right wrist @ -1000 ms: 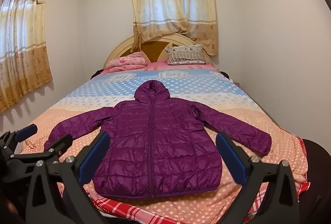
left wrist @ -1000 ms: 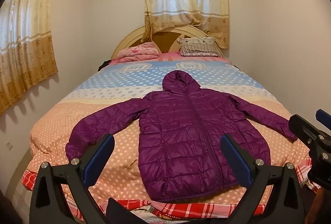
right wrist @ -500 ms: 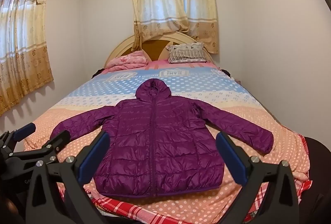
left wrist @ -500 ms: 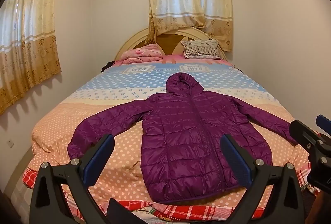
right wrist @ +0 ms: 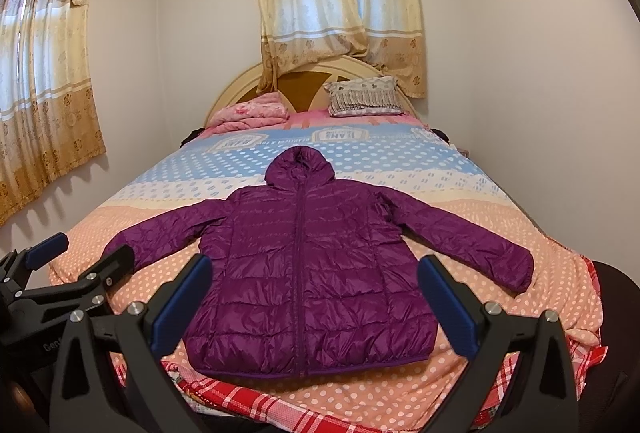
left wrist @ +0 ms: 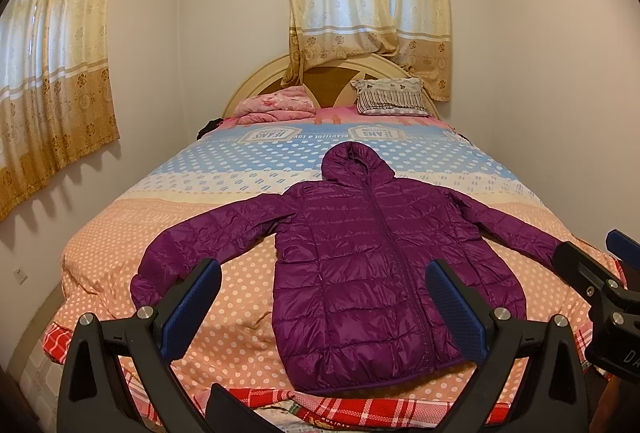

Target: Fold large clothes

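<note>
The purple puffer jacket (left wrist: 376,265) lies flat on its back on the bed (left wrist: 248,281), zipped, hood away from both claws, sleeves spread out and down to either side, hem at the near edge just ahead of the fingertips. Seen from the left gripper (left wrist: 324,307), the body sits ahead and slightly to its right, with the left sleeve cuff just beyond its left finger; seen from the right gripper (right wrist: 312,305), the body is nearly centred between the fingers and the right sleeve cuff lies beyond and outside its right finger.

Both claws are spread wide and empty — nothing between the blue pads, no cloth touched.

Over the last second the jacket has slid a little lower and grown slightly in both views, and the room has shifted with it; the cloth itself has not moved. That reads as the person easing both tools in toward the bed — an approach, not a fold. No crease has been made, so the task looks to be at its very start. A likely first grasp is a sleeve or shoulder, brought across the body.

Beyond the hood, a pink blanket (left wrist: 276,109) and a striped pillow (left wrist: 390,97) rest at the headboard, well clear.
</note>
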Motion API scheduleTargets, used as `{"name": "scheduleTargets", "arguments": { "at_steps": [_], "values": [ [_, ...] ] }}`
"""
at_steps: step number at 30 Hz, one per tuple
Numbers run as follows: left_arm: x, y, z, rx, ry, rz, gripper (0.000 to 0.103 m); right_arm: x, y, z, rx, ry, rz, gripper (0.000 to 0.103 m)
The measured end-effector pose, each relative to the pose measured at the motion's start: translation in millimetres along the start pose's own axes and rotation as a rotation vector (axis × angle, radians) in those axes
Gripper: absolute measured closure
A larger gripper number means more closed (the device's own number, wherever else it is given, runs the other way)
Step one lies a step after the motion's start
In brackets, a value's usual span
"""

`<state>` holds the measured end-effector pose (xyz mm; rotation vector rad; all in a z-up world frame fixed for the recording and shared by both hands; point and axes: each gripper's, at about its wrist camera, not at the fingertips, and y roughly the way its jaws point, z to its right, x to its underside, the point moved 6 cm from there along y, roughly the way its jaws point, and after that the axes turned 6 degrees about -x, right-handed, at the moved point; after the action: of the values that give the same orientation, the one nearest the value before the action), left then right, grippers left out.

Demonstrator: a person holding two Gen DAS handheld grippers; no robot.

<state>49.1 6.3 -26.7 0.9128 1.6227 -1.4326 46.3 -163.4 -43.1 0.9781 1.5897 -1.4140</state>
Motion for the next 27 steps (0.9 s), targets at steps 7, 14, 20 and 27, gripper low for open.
{"name": "scheduleTargets", "arguments": {
  "at_steps": [7, 14, 20, 27],
  "values": [
    [-1.2, 0.3, -0.6, 0.0, 0.001, -0.002, 0.001, 0.1, -0.1, 0.5, -0.002, 0.001, 0.0, 0.0],
    [-0.7, 0.3, 0.9, 0.0, 0.003, -0.002, 0.001, 1.8, 0.5, 0.4, -0.006, 0.004, -0.005, 0.0],
    [-2.5, 0.6, 0.7, -0.002, 0.003, -0.003, 0.001, 1.9, 1.7, -0.5, -0.007, 0.005, -0.007, 0.0],
    [-2.3, 0.4, 1.0, -0.001, 0.003, -0.003, 0.001, 1.8, 1.7, 0.0, -0.01, 0.007, -0.009, 0.0]
  ]
}}
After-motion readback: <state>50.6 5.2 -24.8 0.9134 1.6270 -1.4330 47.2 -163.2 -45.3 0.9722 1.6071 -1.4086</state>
